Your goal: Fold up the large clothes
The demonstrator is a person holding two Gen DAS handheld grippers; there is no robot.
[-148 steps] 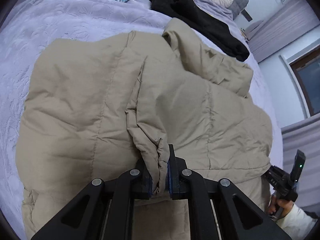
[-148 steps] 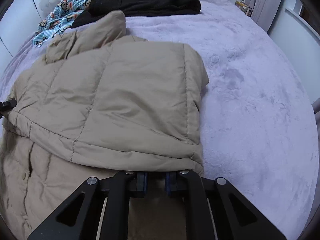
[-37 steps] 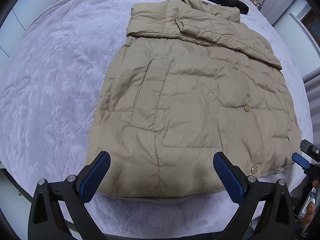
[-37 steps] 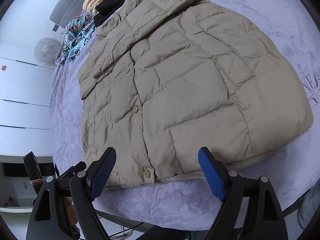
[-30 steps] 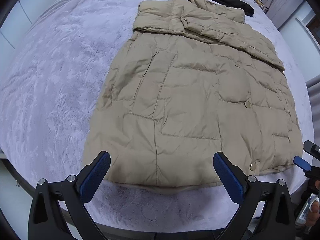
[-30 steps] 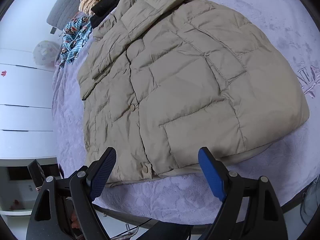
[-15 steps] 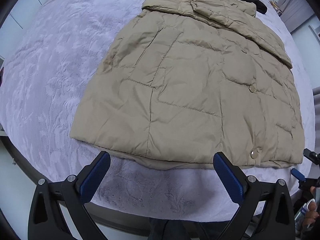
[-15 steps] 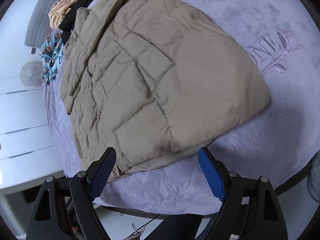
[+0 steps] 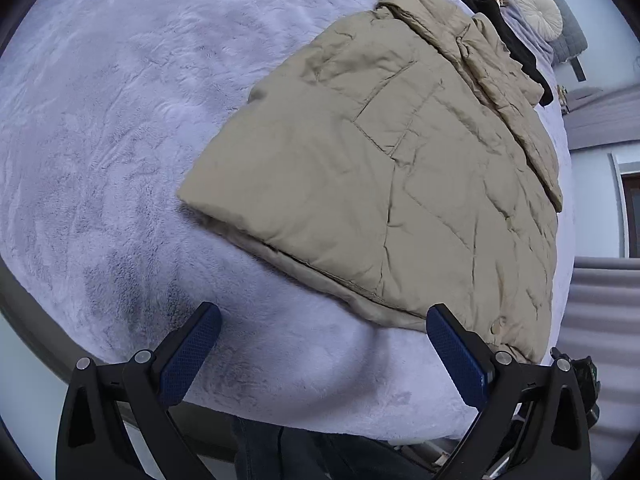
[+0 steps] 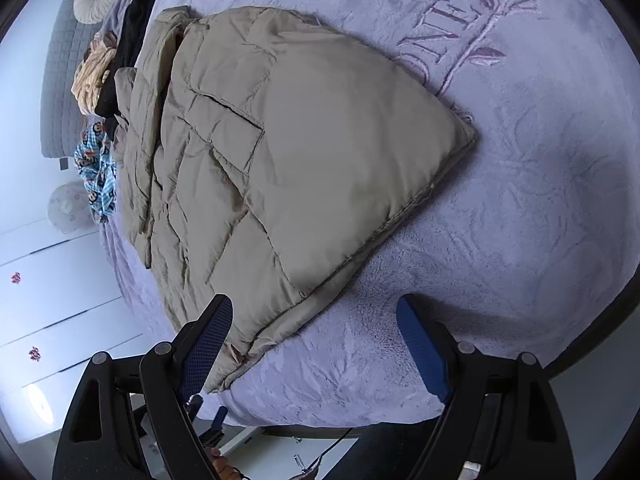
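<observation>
We're holding both grippers over the near edge of the bed, nothing clamped. Left gripper (image 9: pixel 320 344): jaws standing wide, blue pads hanging over bare lavender blanket (image 9: pixel 120 120), right pad sitting just beside the hem of the beige puffer jacket (image 9: pixel 400 168). Right gripper (image 10: pixel 316 336): jaws also wide, left pad overlapping the jacket's (image 10: pixel 288 152) hem corner in the frame; contact we can't tell.

Jacket is lying flat on the blanket (image 10: pixel 540 200), sleeves folded in, filling the centre and upper right of the left view and the centre-left of the right view. Collar is pointing toward the far end of the bed.

Beyond the collar we're seeing a black garment (image 10: pixel 132 40), a tan striped one (image 10: pixel 92 76) and a blue patterned one (image 10: pixel 94 168). Round cream cushion (image 9: pixel 536 12) is sitting at the headboard, upper right in the left view.
</observation>
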